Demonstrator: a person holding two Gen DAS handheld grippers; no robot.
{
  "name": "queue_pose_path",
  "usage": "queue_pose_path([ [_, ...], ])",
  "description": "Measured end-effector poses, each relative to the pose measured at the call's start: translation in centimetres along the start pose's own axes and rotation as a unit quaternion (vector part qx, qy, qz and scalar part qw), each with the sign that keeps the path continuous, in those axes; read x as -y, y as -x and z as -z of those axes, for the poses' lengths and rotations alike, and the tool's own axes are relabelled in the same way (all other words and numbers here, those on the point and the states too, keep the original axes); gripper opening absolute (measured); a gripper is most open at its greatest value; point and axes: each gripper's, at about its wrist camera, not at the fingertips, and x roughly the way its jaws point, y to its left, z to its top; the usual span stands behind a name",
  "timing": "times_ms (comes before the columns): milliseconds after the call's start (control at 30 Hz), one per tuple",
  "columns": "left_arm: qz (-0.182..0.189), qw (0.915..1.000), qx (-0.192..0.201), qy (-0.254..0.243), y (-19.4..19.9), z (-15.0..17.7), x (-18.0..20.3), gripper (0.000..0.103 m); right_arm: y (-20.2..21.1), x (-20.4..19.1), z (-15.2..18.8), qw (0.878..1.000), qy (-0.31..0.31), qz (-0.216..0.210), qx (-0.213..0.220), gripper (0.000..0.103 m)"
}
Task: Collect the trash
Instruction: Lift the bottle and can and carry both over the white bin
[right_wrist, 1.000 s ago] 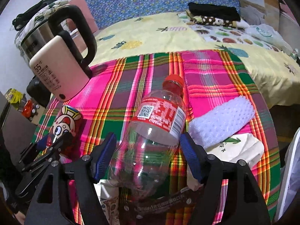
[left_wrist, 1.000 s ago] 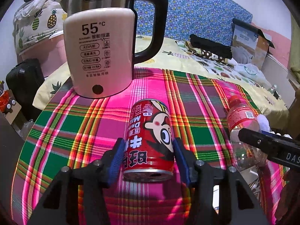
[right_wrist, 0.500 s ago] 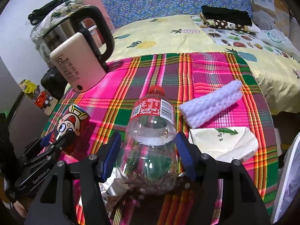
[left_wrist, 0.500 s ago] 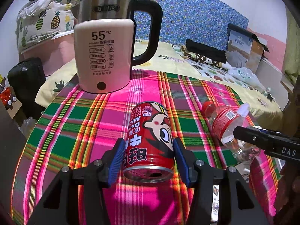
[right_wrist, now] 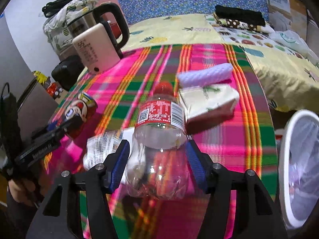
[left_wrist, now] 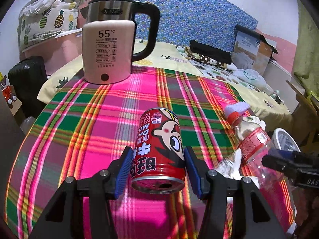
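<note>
Right now we are clamping our left gripper (left_wrist: 158,164) on the red can (left_wrist: 159,149) and our right gripper (right_wrist: 157,162) on the plastic bottle (right_wrist: 159,137), both above the plaid tablecloth (left_wrist: 119,115); at three o'clock the white bin (right_wrist: 299,167) is waiting, the kettle (left_wrist: 111,45) standing farther off at eleven.

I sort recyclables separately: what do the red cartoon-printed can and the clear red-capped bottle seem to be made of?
The red cartoon-printed can, clamped in the left gripper, looks like thin metal: glossy printed wall, bare silvery rim and pierced end. The clear red-capped bottle, clamped in the right gripper, looks like thin transparent plastic: see-through, dented lower body, with a glossy red wrap label; the cap is probably plastic too.
</note>
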Motion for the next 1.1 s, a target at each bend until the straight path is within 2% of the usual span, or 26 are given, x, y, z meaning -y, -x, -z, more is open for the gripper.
queue_pose_path([
  [100, 0.007, 1.0000, -0.002, -0.001, 0.8, 0.8, 0.6, 0.055, 0.1, 0.7, 1.1, 1.000, -0.010, -0.004, -0.010, 0.060],
  [200, 0.013, 0.9999, -0.005, -0.003, 1.2, 1.5, 1.3, 0.055, 0.1, 1.3, 1.1, 0.999, -0.020, -0.026, -0.001, 0.060],
  [300, 0.016, 0.9998, -0.008, -0.004, 1.6, 2.1, 1.7, 0.055, -0.7, 1.0, 0.8, 1.000, -0.009, -0.025, 0.009, 0.063],
  [500, 0.015, 0.9998, -0.012, -0.004, 2.3, 2.8, 2.3, 0.055, -1.6, 0.7, 1.5, 1.000, -0.009, -0.027, 0.000, 0.064],
  [1100, 0.029, 0.9992, 0.014, -0.024, 5.1, 2.4, 5.5, 0.055, 3.6, 2.0, 3.0, 0.997, -0.017, -0.038, 0.072, 0.063],
])
